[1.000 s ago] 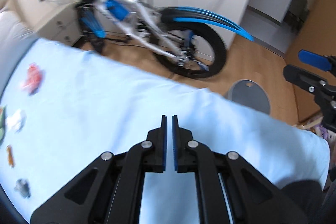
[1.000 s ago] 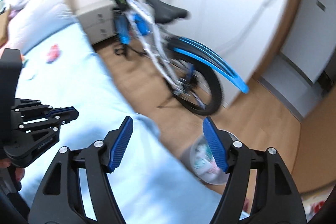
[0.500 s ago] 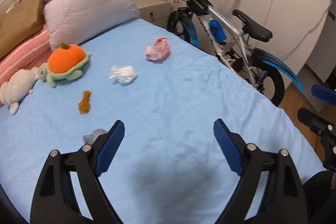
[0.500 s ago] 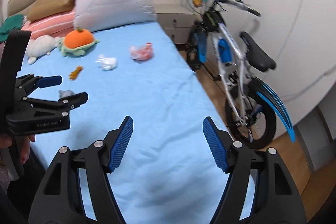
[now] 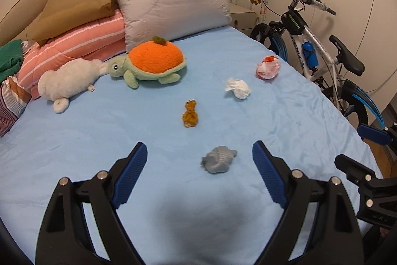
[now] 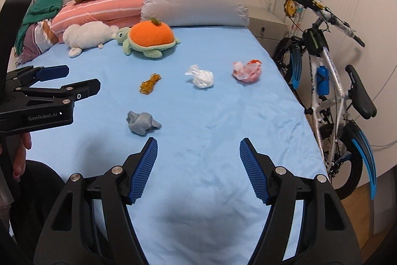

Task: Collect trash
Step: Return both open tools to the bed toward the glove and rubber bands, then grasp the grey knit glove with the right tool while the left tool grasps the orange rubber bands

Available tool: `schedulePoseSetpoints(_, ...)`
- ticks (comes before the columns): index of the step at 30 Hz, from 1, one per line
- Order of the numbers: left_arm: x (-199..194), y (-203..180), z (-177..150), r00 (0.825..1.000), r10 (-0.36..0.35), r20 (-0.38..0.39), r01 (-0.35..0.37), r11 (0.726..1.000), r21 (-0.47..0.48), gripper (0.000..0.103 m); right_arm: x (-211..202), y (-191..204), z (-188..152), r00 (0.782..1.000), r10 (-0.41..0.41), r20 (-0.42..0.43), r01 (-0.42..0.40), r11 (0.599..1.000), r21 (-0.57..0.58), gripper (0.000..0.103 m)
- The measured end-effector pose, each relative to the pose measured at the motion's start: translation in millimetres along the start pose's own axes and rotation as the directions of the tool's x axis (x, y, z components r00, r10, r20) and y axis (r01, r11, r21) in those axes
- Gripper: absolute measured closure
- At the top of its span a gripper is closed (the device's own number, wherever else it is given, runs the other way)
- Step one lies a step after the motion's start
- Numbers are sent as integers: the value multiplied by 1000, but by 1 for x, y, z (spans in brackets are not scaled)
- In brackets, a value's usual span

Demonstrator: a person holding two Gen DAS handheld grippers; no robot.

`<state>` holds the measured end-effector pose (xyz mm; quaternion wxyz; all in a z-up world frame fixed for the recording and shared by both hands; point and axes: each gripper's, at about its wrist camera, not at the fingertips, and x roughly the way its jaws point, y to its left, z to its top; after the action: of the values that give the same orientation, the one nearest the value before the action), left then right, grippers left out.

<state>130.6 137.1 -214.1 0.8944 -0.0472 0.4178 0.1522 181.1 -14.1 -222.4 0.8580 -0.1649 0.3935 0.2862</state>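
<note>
Four bits of trash lie on the blue bed (image 5: 285,116): a grey wad (image 5: 218,162) nearest the camera, an orange scrap (image 5: 189,114) beyond it, a white crumpled tissue (image 5: 237,88) farther on, and a red-and-white wrapper (image 5: 268,67) close to the bed's edge by the bicycle (image 5: 310,46). Two soft toys, a turtle (image 5: 151,63) and a white plush (image 5: 72,81), sit near the pillows and are not trash.

The left tongs (image 5: 197,171) stand wide with nothing between them, and the grey wad lies just ahead of the gap, a little toward the right-hand tip. The right tongs (image 6: 198,165) are also apart and empty, over bare sheet, with the grey wad (image 6: 142,122) off to their left.

The step in hand looks like the reach for the next piece, most likely the grey wad with the left tongs. To do it well, centre the wad between the tips before lowering, come down steeply so the pads straddle it, and stop at the sheet. Close on the wad's bulk, not on a loose end, since soft paper slips. The sheet is slack and wrinkled, so a low pinch may catch cloth; lift a little and check nothing drags. Keep the right tongs clear of the left ones, as the two are near each other.
</note>
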Motion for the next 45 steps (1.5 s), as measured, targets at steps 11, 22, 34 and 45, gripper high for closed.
schedulePoseSetpoints(11,21,55,-17,998,54,-12,-53,995,79,16,64,76,28,998,57,-17,-57,998,-20,37)
schedulePoseSetpoints(22,76,83,-33,998,21,-60,-16,996,85,17,131,93,19,997,-8,-81,11,999,38,39)
schedulePoseSetpoints(34,117,93,-43,994,-26,-107,35,996,87,17,187,99,2,985,-37,-168,43,999,32,39)
schedulePoseSetpoints(45,131,86,-42,991,-47,-122,59,994,95,16,183,116,2,981,68,-182,-74,997,-25,81)
